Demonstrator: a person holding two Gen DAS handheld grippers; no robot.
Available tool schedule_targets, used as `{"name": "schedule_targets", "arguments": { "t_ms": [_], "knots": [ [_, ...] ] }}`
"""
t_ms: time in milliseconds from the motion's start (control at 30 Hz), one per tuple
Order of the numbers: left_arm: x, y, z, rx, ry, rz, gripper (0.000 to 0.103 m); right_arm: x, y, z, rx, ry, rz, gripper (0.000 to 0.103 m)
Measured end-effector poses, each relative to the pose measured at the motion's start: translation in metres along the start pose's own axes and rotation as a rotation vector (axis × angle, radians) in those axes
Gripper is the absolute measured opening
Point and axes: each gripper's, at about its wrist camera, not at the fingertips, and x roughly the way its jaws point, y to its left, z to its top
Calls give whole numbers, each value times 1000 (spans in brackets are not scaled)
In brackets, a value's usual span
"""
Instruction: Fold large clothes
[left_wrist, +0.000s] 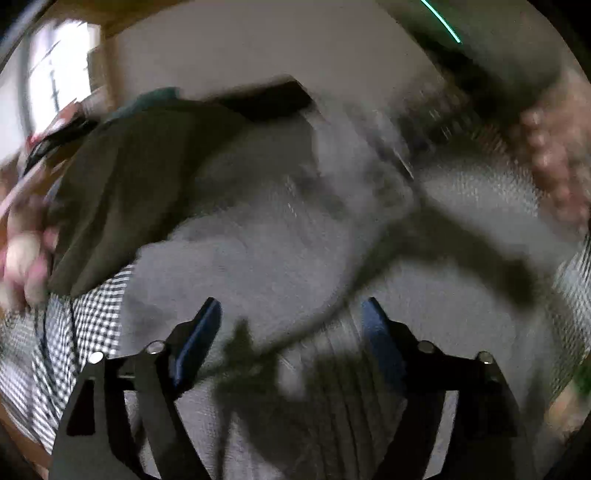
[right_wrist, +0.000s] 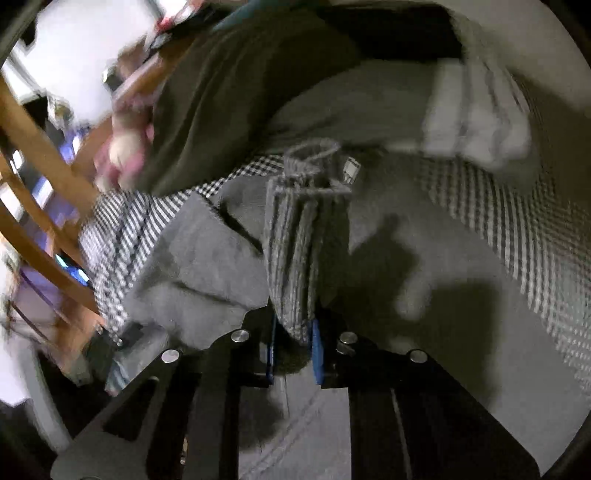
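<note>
My right fingers (right_wrist: 293, 354) clamp the grey sweater's ribbed edge (right_wrist: 295, 258); my left fingers (left_wrist: 288, 332) stand apart, empty. That thin pinch could slip mid-fold.

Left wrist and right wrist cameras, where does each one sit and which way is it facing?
Left wrist: on the left tool, looking down along its open fingers at the grey knit garment; a blurred hand shows at right.
Right wrist: on the right tool, looking down at a ribbed part of the garment pinched between its fingers.
Shared: grey garment, checked cloth, dark green cloth.
</note>
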Motion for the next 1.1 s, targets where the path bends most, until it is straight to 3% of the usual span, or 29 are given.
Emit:
{"name": "schedule_targets", "arguments": {
  "t_ms": [67,100,200,267,333,400,467,533,567,600,667,733,767,800,833,900,933,1000,1033,1067,1100],
  "knots": [
    [-7,37,22,-147,-68,10,93,10,-32,-28,96,-18,47,15],
    [5,56,33,-199,-50,28,93,16,-39,-39,127,-22,60,15],
    [63,90,41,-299,116,7,93,32,-62,-78,237,-28,90,15],
    [104,114,31,-405,240,-35,93,40,-66,-95,264,-34,91,15],
    [127,129,18,-434,300,-4,93,40,-72,-109,309,-80,115,15],
    [138,139,9,-429,323,26,93,40,-77,-117,357,-122,140,14],
    [147,155,-5,-441,353,126,93,37,-76,-119,376,-148,148,16],
    [151,177,-20,-527,350,64,94,37,-72,-116,370,-165,150,18],
    [151,185,-24,-555,338,24,94,36,-73,-115,372,-175,149,20],
    [150,185,-23,-540,339,30,94,31,-76,-115,382,-194,141,24],
    [150,181,-21,-483,347,59,94,18,-88,-113,457,-274,118,48],
    [149,179,-21,-470,346,58,94,8,-97,-113,511,-331,105,58],
    [151,179,-21,-472,346,55,94,8,-99,-109,495,-303,53,52],
    [152,179,-21,-471,347,57,94,13,-96,-103,437,-237,-67,40],
    [152,181,-20,-468,349,61,94,15,-92,-98,380,-185,-188,15],
    [142,181,-19,-481,332,62,94,4,-90,-97,341,-201,-268,12],
    [125,178,-16,-485,286,58,94,-5,-85,-97,328,-224,-322,14],
    [96,167,-8,-442,179,51,94,-28,-66,-97,292,-314,-487,39],
    [80,158,-4,-405,127,58,94,-37,-53,-97,265,-365,-464,66],
    [69,148,-1,-372,89,56,94,-40,-46,-96,243,-373,-428,82],
    [60,132,2,-329,62,40,94,-36,-32,-93,207,-358,-407,82]
  ]
}}
